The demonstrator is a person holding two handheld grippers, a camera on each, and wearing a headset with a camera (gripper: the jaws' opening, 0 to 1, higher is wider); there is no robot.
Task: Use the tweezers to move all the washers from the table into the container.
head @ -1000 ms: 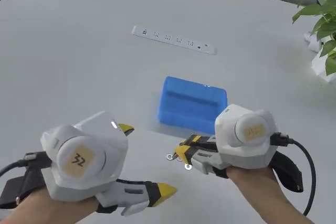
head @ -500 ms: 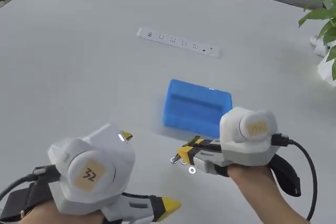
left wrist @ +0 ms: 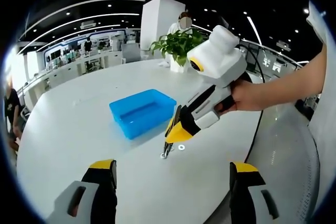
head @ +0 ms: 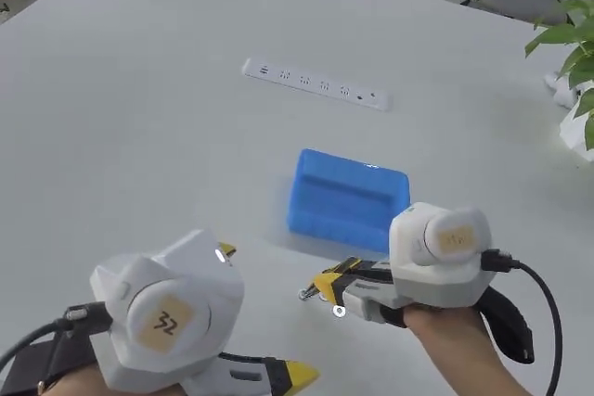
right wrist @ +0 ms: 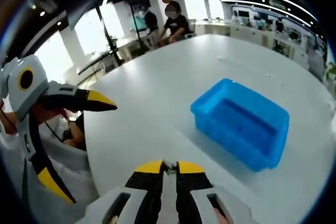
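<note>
**Pose.** Your right hand holds the right tool at the lower right of the head view. Its body is about level and its jaws point toward frame left. The jaws are pressed almost together and clamp the tweezers, which show as a thin metal strip between them in the right gripper view. The left tool sits at the lower left of the head view. Its jaws are spread wide with nothing between them, and its lower jaw reaches close to the bottom edge of the frame.

**Position of the work.** The tweezers slope down from the right tool's yellow tips to the table. One washer lies flat on the table just beside the tweezers' point, to its lower right in the head view. In the left gripper view a small gap separates the washer from the point. The blue container stands near, directly above the right tool in the head view. A white power strip lies well apart from the container, higher in the frame. A plant shows at the right edge.

**Change from one second ago.** The whole head view has shifted, which is your camera moving. The right tool, tweezers and washer keep the same places relative to the container. The left tool now sits lower in the frame, farther below the container's near edge.
</note>
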